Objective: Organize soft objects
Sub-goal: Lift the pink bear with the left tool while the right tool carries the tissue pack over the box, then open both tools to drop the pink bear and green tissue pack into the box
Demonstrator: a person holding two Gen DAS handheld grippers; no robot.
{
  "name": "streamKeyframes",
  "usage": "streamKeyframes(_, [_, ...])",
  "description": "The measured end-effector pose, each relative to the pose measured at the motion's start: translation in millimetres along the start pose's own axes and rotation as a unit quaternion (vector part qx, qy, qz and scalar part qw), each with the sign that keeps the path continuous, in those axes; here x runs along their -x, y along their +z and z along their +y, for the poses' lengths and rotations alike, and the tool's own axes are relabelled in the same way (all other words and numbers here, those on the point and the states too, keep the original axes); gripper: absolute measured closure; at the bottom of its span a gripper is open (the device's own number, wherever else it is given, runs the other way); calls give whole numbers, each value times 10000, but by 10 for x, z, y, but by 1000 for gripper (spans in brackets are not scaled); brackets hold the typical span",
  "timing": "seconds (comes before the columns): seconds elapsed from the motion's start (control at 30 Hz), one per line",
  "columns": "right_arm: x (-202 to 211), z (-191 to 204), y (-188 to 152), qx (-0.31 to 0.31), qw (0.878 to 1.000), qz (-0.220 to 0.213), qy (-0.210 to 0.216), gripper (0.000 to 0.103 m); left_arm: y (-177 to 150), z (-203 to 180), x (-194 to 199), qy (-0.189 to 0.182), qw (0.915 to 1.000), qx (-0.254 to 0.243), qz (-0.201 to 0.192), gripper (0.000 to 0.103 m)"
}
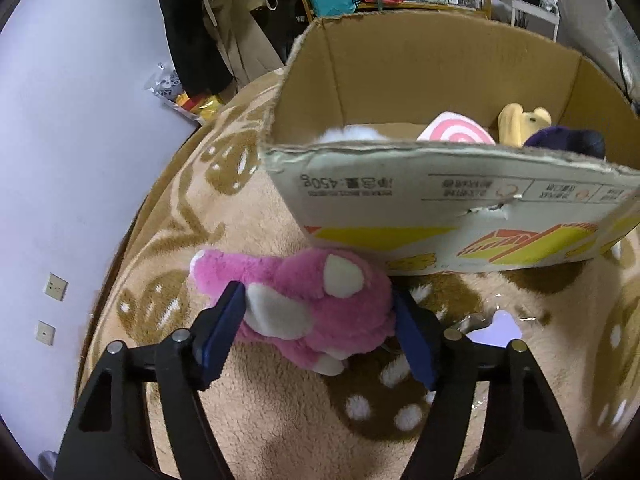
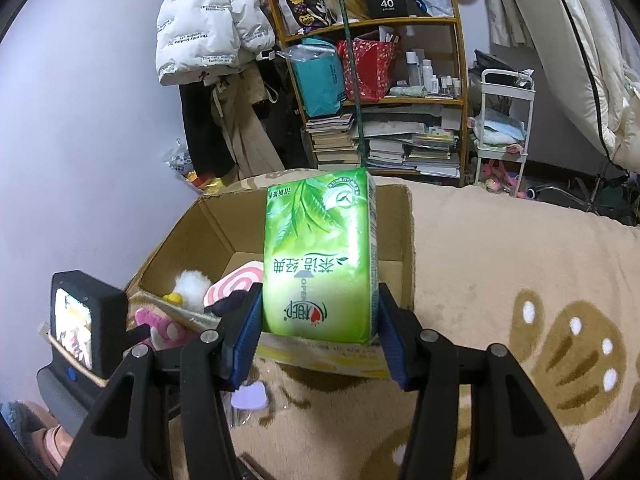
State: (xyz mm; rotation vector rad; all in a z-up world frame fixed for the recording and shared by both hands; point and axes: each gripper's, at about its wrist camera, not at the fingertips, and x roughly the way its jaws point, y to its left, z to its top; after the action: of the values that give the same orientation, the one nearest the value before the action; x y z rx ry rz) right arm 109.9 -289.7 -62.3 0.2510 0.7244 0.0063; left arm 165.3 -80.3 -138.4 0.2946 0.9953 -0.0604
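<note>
Left wrist: left gripper (image 1: 316, 316) clamps one pink plush toy (image 1: 304, 304) | right gripper (image 2: 318, 328) clamps one green tissue pack (image 2: 320, 256) | one open cardboard box (image 1: 400, 80): four soft items visible.

Cardboard box (image 1: 440, 216) on patterned blanket (image 1: 248, 412)

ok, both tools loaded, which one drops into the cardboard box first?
Right. Its tool holds the green tissue pack raised at the cardboard box rim. The left tool grips the pink plush toy low, outside the box's front wall.
</note>
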Motion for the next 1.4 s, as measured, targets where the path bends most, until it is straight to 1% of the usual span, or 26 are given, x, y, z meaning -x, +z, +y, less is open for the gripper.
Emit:
streamKeyframes(0.1, [-87, -1, 35, 21, 10000, 40, -38, 46, 9, 71, 34, -163, 9998, 117, -24, 40])
streamKeyframes(0.13, [-117, -7, 45, 5, 10000, 68, -38, 46, 2, 80, 39, -226, 9996, 148, -29, 43])
streamKeyframes(0.33, [-260, -72, 24, -149, 9995, 277, -2, 44, -4, 182, 83, -457, 9986, 232, -121, 53])
streamKeyframes(0.37, [-259, -76, 17, -136, 9995, 281, -15, 40, -3, 204, 103, -495, 9983, 277, -149, 53])
streamKeyframes(0.4, [-259, -71, 21, -103, 9996, 265, -34, 38, -1, 216, 122, -552, 9978, 323, -180, 54])
streamKeyframes(0.47, [-268, -66, 24, -72, 9996, 268, -10, 35, -4, 235, 144, -607, 9973, 359, -196, 59])
streamKeyframes(0.5, [-271, -62, 23, -69, 9996, 260, 9, 34, -10, 247, 162, -634, 9970, 383, -224, 64])
streamKeyframes(0.53, [-274, -64, 31, -68, 9996, 259, 20, 32, -18, 255, 189, -689, 9965, 394, -278, 75])
streamKeyframes(0.6, [-270, -54, 27, -66, 9997, 241, 15, 30, -25, 254, 221, -686, 9962, 374, -389, 75])
streamKeyframes(0.73, [-237, -67, 32, -102, 9997, 204, 7, 29, -18, 285, 183, -795, 9954, 400, -364, 76])
streamKeyframes(0.87, [-164, -106, 40, -199, 9997, 115, 54, 29, -27, 334, 272, -898, 9934, 549, -450, 76])
streamKeyframes(1.0, [-121, -114, 37, -244, 9997, 66, 52, 29, -52, 350, 410, -928, 9923, 540, -621, 76])
streamKeyframes(1.2, [-45, -135, 31, -256, 9997, -12, 41, 29, -104, 356, 799, -801, 9892, 425, -1151, 76])
streamKeyframes(1.3, [47, -140, 48, -248, 9996, -105, 39, 29, -125, 410, 1063, -800, 9834, 482, -1554, 75])
streamKeyframes(1.33, [76, -142, 50, -243, 9996, -137, 41, 29, -132, 433, 1177, -816, 9797, 507, -1760, 75])
streamKeyframes(1.4, [149, -140, 56, -246, 9995, -217, 26, 27, -115, 451, 1331, -829, 9750, 496, -2002, 75])
